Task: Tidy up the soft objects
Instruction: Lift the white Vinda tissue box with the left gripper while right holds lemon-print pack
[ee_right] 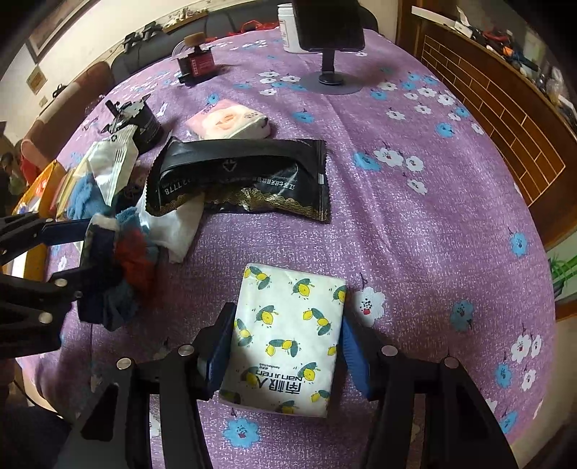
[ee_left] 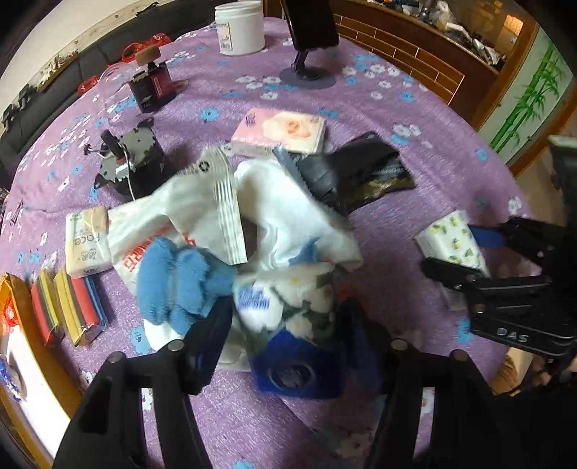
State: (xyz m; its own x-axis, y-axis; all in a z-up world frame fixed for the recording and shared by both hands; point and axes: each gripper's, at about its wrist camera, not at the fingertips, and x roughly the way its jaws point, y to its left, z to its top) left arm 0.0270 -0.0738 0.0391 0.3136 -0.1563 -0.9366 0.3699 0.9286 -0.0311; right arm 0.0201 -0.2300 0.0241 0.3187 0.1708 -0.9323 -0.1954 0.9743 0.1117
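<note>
Purple flowered cloth covers the desk (ee_left: 432, 187); in the left wrist view the left gripper (ee_left: 285, 324) stands partly open, pads clear, over a heap of soft things (ee_left: 274, 231): blue fuzzy cloth (ee_left: 180, 285), white wrappers, a floral tissue pack. In the right wrist view the right gripper (ee_right: 286, 342) clamps both pads on the lemon-print tissue pack (ee_right: 288, 332), lying flat near the desk's front, right of the heap.

A white jar (ee_left: 239, 27) and a dark phone stand (ee_left: 308, 68) sit at the far edge of the purple flowered tablecloth (ee_right: 414, 234); small motors (ee_left: 131, 162) lie left.
</note>
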